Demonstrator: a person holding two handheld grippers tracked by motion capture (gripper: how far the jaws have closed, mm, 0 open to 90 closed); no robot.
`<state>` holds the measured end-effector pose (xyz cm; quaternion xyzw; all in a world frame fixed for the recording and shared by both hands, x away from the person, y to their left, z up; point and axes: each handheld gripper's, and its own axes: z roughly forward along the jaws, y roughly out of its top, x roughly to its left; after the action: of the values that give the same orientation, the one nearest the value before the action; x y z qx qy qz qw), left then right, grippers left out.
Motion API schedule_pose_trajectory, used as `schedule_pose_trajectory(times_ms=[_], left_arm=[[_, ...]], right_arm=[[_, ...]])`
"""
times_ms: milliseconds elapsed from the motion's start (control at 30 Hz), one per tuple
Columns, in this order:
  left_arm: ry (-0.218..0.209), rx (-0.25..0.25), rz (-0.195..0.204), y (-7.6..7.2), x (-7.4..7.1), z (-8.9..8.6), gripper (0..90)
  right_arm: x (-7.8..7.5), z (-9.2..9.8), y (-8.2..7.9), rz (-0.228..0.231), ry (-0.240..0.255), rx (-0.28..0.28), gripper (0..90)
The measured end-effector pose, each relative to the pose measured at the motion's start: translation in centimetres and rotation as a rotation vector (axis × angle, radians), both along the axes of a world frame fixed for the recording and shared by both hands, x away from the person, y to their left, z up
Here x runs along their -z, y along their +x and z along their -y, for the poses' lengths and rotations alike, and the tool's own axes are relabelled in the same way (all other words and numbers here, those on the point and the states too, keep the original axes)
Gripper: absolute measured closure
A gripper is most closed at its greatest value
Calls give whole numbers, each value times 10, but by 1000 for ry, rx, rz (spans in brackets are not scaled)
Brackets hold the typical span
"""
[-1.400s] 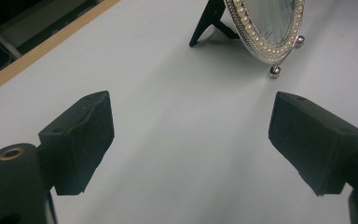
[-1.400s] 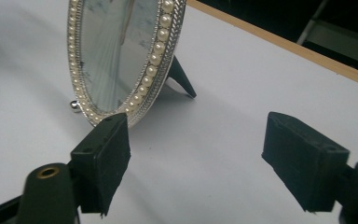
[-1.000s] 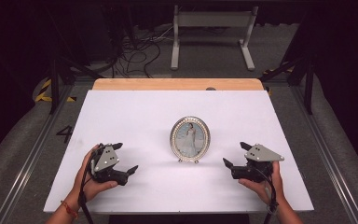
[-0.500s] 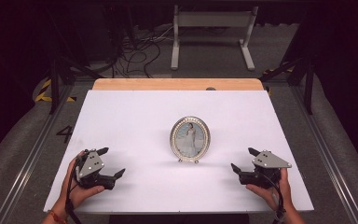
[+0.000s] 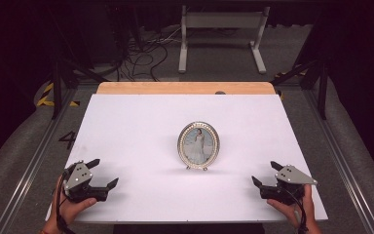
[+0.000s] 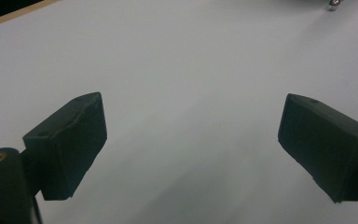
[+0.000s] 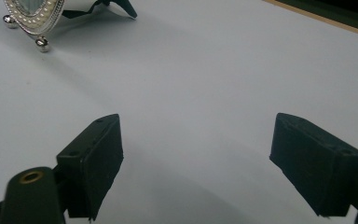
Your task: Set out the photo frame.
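Oval silver pearl-rimmed picture frame (image 5: 198, 145) upright mid white tabletop (image 5: 136, 126). Left gripper (image 5: 104, 176) near left, right gripper (image 5: 267, 174) near right; both jaws wide open, empty.

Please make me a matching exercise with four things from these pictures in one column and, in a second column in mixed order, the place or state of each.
Things:
1. picture frame
2. left tool
3. right tool
4. wooden strip

Places or states:
A. open, at the near right corner of the white table
B. along the far edge of the table
C. standing upright in the middle of the table
D. open, at the near left corner of the table

Right pairs: 1-C, 2-D, 3-A, 4-B
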<state>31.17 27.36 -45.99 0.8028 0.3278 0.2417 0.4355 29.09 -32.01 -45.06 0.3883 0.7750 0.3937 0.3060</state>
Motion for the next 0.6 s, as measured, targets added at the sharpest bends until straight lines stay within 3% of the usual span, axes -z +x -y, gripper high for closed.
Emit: schedule_pose_trajectory(times_ms=[133,267,600], left_arm=[[18,2,11,0,0,0,87],[-3,7,17,-1,-1,-3,88],[4,10,16,-2,-1,-2,89]], right_arm=[[-1,4,0,9,28,14,171],[-1,7,1,13,29,30,170],[-2,8,4,26,41,56,170]])
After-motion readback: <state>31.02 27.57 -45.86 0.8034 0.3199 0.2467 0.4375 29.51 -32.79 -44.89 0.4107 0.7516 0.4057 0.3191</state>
